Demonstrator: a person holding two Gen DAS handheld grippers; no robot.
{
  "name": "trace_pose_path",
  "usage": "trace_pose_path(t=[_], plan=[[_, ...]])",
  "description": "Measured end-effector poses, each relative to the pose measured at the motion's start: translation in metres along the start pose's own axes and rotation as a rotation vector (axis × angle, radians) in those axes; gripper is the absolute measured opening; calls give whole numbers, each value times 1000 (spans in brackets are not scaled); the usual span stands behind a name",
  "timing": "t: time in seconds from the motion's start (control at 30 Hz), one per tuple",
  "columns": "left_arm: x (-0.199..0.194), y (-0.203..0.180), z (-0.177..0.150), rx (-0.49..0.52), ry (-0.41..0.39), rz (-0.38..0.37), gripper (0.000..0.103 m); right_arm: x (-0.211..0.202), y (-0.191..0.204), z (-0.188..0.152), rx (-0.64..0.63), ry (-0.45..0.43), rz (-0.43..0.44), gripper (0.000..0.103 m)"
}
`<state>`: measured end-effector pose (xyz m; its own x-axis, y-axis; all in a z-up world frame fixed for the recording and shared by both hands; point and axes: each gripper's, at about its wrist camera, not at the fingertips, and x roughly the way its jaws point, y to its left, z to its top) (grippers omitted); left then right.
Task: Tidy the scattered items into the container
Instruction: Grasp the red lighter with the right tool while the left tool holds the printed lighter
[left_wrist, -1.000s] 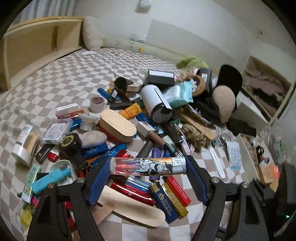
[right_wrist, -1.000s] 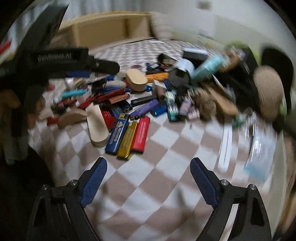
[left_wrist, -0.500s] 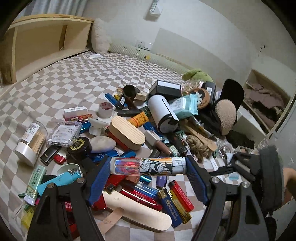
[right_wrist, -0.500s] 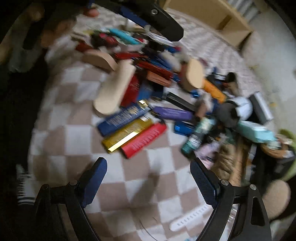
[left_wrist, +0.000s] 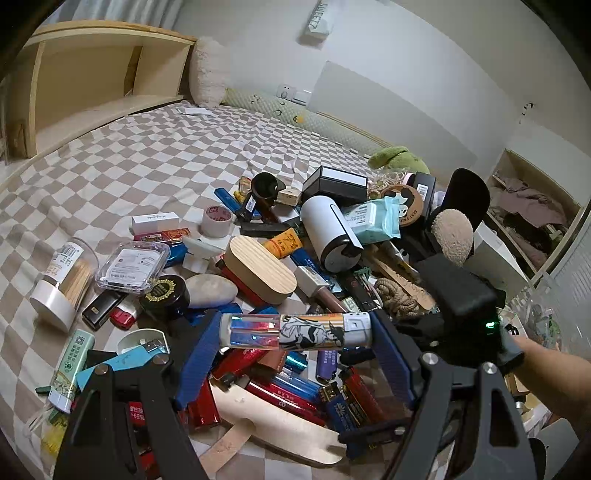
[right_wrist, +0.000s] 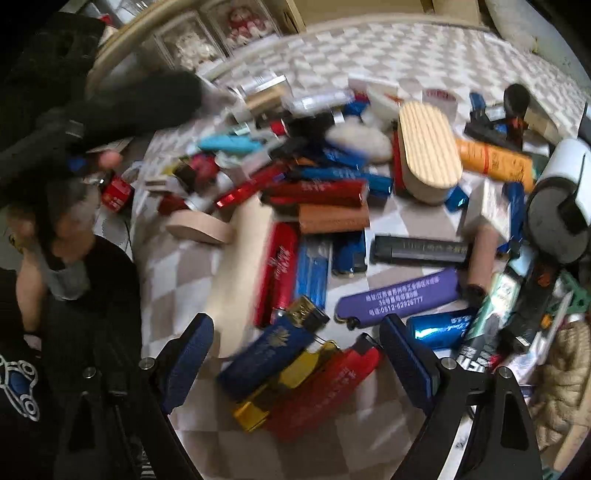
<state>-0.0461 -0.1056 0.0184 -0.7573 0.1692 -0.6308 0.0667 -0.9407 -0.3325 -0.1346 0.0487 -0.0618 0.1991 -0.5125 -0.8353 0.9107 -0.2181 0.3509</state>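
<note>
A heap of lighters and small household items lies on a checked bedsheet (left_wrist: 155, 155). My left gripper (left_wrist: 295, 332) is shut lengthwise on a shiny lighter with a cartoon print (left_wrist: 258, 328), held just above the heap. My right gripper (right_wrist: 295, 350) is open and points down over a blue lighter (right_wrist: 269, 354), a gold lighter (right_wrist: 284, 384) and a red lighter (right_wrist: 325, 391) lying side by side; nothing touches its pads. In the left wrist view the right tool's black body (left_wrist: 461, 302) and the hand holding it (left_wrist: 546, 365) are at the right. A box of small items (left_wrist: 539, 317) shows partly behind them.
In the heap lie a wooden oval box (left_wrist: 262, 269), a white cylinder (left_wrist: 328, 229), a toothpick jar (left_wrist: 62, 280), a tape roll (left_wrist: 216, 219) and a purple lighter (right_wrist: 395, 295). A wooden headboard shelf (left_wrist: 92, 81) stands at the far left. Bare sheet stretches beyond the heap.
My right gripper has swung and rolled from the bare sheet over onto the three lighters, and its tool has come into the left wrist view. The left gripper has kept still with its lighter.
</note>
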Motion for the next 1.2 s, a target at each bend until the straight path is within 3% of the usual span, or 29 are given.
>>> trace_pose_path(t=[0.27,0.47,0.67,0.87,1.0,1.2], plan=[[0,-4,-1,13,0,-13,80,-6,18,-25,-4,91,46,92],[-2,-8,-3,25,-2,-28,80,-20,50,-71,-36,189,-47,92],[-3,-11,-4,32,-2,-36,80,-39,67,-92,-10,118,-253,92],[-2,-12,-6,37,1,-37,80,-35,70,-88,36,30,-298,92],[1,-13,-7,43,12,-34,80,-4,77,-77,10,70,-322,92],[2,-15,-8,53,17,-36,80,-8,66,-76,86,22,-289,92]])
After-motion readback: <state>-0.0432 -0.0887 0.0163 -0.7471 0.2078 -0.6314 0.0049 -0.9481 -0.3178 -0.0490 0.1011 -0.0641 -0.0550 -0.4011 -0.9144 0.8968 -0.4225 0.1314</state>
